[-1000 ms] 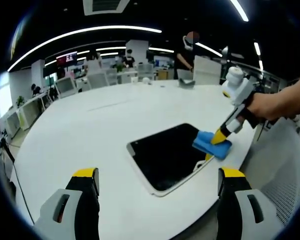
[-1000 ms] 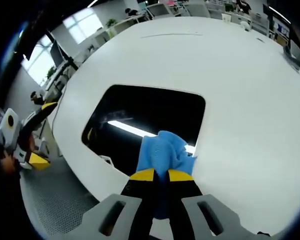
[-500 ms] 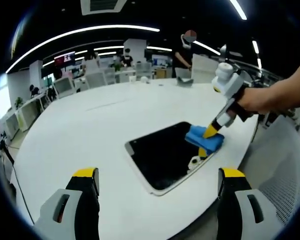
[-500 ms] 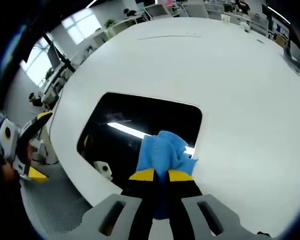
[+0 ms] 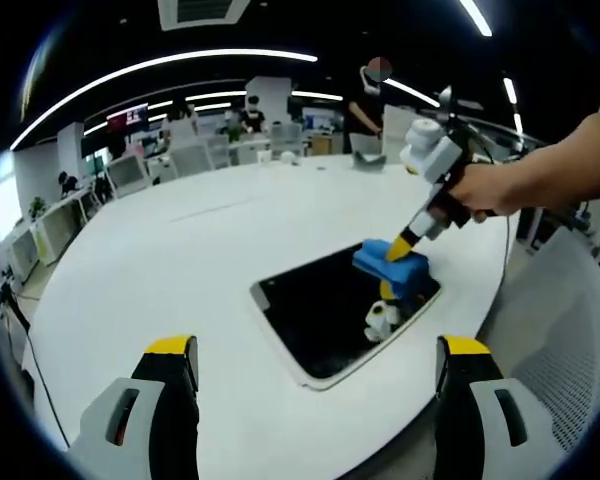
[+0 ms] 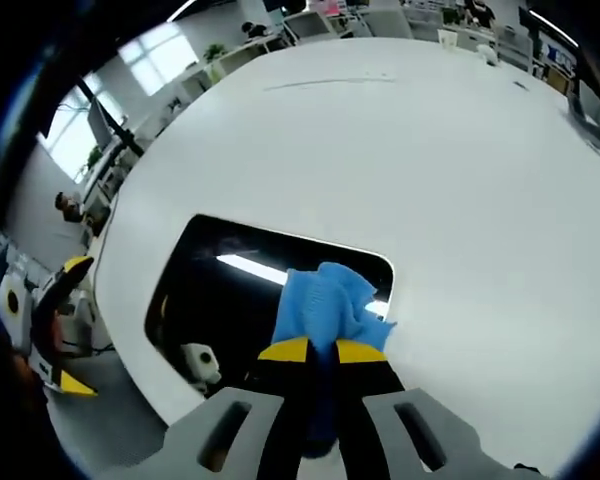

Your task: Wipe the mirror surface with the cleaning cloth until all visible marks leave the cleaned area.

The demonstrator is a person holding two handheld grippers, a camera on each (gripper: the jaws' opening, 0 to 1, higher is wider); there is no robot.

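The right tool (image 6: 322, 350) is clenched on the blue cloth (image 6: 328, 303), pressing it onto the far right part of the dark mirror (image 5: 330, 315), which lies flat near the right edge of the white round worktop (image 5: 180, 260). A hand (image 5: 490, 185) holds that tool from the right. The left tool (image 5: 315, 365) hovers near the worktop's near edge, released, jaws wide apart.
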